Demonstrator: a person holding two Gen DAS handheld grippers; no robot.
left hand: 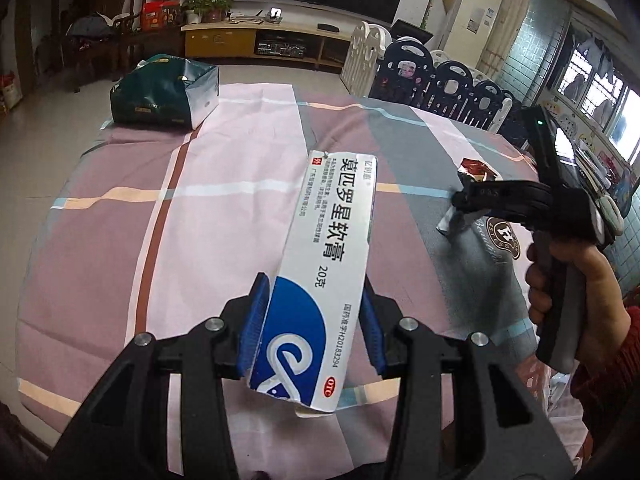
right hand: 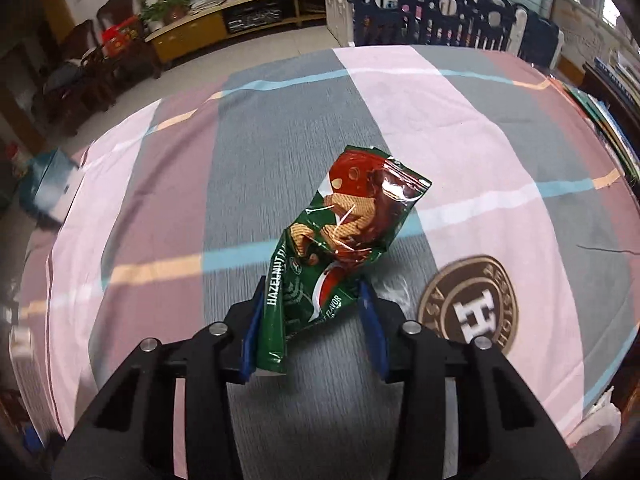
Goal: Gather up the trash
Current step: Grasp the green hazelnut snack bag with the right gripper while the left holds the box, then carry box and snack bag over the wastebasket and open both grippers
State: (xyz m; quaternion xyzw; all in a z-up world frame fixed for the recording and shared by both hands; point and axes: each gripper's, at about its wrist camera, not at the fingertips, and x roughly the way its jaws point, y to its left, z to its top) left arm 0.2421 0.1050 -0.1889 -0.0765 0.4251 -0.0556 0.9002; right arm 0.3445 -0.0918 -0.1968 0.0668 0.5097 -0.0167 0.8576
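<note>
Left wrist view: the left gripper (left hand: 314, 320) clamps one flat white-and-blue cardboard box (left hand: 316, 276) between its blue pads; it reads "20克" and "OTC". Far ahead-left sits one dark green bag (left hand: 164, 94) on the striped cloth (left hand: 224, 184).

Right wrist view: the right gripper (right hand: 314, 324) pinches one crinkled glossy foil wrapper (right hand: 340, 232), marked "HAZELNUT", between its pads over the cloth.

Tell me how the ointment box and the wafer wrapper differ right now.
The ointment box is a stiff, straight white-and-blue carton; the wafer wrapper is crumpled, glossy green-and-red foil. The box sits in the left gripper, the wrapper in the right gripper. Both are clamped at one end above the striped tablecloth.
</note>
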